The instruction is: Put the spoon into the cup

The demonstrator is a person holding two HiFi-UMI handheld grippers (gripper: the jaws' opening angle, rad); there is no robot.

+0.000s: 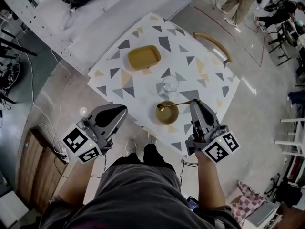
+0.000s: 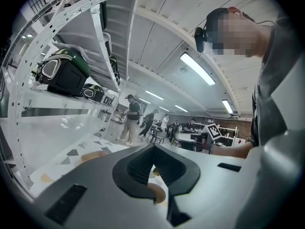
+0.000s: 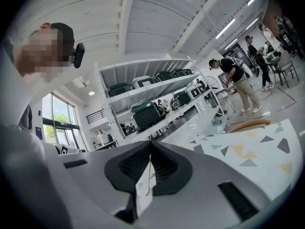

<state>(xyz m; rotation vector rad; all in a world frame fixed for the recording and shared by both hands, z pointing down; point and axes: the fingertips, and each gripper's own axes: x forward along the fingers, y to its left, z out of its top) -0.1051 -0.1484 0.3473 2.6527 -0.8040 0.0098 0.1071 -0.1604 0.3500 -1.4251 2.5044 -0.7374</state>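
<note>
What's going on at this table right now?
A person stands at a patterned table with a gripper in each hand. The right gripper is shut on the handle of a gold spoon, whose bowl end hangs over a yellow bowl. The clear glass cup stands just beyond it, with no spoon in it yet. The left gripper is shut and empty, at the table's near edge.

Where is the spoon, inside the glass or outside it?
Outside. The right gripper grips the spoon by its handle; the scoop end shows over the yellow bowl, beside the glass.
</note>
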